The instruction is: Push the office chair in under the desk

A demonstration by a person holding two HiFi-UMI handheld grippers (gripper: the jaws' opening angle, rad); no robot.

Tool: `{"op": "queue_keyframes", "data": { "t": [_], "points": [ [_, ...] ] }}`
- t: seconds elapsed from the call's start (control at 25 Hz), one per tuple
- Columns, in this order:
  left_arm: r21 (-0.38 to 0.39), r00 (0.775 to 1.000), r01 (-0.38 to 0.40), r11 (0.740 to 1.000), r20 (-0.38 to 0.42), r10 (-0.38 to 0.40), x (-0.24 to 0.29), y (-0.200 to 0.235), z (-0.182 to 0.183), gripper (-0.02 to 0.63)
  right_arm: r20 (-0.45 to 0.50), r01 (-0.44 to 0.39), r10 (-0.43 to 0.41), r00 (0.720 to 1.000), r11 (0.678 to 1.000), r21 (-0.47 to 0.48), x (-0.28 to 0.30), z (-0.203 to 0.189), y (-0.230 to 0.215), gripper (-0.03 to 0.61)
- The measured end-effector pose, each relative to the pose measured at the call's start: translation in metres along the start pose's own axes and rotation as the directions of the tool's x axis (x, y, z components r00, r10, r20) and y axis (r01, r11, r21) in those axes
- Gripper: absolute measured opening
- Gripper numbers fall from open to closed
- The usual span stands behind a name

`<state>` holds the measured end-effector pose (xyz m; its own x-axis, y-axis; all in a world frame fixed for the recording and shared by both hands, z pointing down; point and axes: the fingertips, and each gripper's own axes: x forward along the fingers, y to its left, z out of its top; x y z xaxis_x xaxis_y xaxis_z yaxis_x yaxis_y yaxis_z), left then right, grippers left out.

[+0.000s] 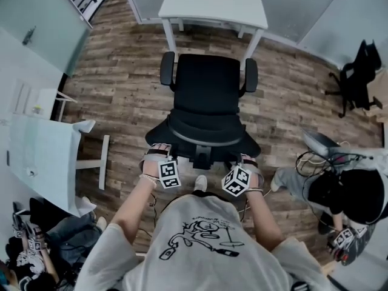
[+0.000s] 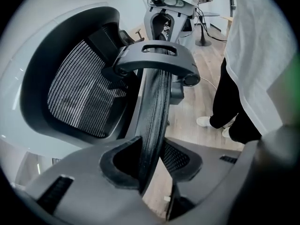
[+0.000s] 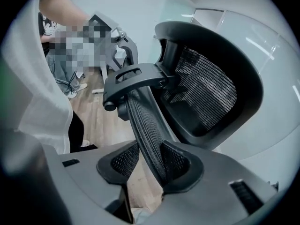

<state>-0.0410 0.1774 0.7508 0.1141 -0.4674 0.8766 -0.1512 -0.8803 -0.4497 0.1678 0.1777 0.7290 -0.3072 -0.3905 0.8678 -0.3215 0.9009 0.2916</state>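
A black office chair [image 1: 206, 96] stands on the wood floor facing the white desk [image 1: 212, 8], its seat just short of the desk's front edge. I stand behind it. My left gripper [image 1: 156, 154] and right gripper [image 1: 245, 162] are each clamped on the top rim of the mesh backrest [image 1: 203, 139], left and right of its centre. In the left gripper view the rim [image 2: 154, 107] runs between the pads of the left gripper [image 2: 152, 158]. In the right gripper view the rim [image 3: 145, 121] is pinched by the right gripper [image 3: 152, 165]. The mesh headrest [image 2: 84, 93] rises beyond.
A second white table [image 1: 45, 156] stands at the left with bags on the floor below it. At the right, a person sits [image 1: 345, 193] among cables [image 1: 315, 159], and another black chair [image 1: 357, 71] stands by the far wall. Glass partitions flank the desk.
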Motion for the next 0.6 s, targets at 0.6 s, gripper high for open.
{"op": "queue_keyframes", "data": {
  "t": [0.6],
  "points": [
    [-0.002,1.0,-0.019,1.0,-0.002,0.019,0.014,0.029,0.003,0.13,-0.015,0.012,-0.012,1.0,1.0,0.01,0.012,0.009,-0.034,0.172]
  ]
}}
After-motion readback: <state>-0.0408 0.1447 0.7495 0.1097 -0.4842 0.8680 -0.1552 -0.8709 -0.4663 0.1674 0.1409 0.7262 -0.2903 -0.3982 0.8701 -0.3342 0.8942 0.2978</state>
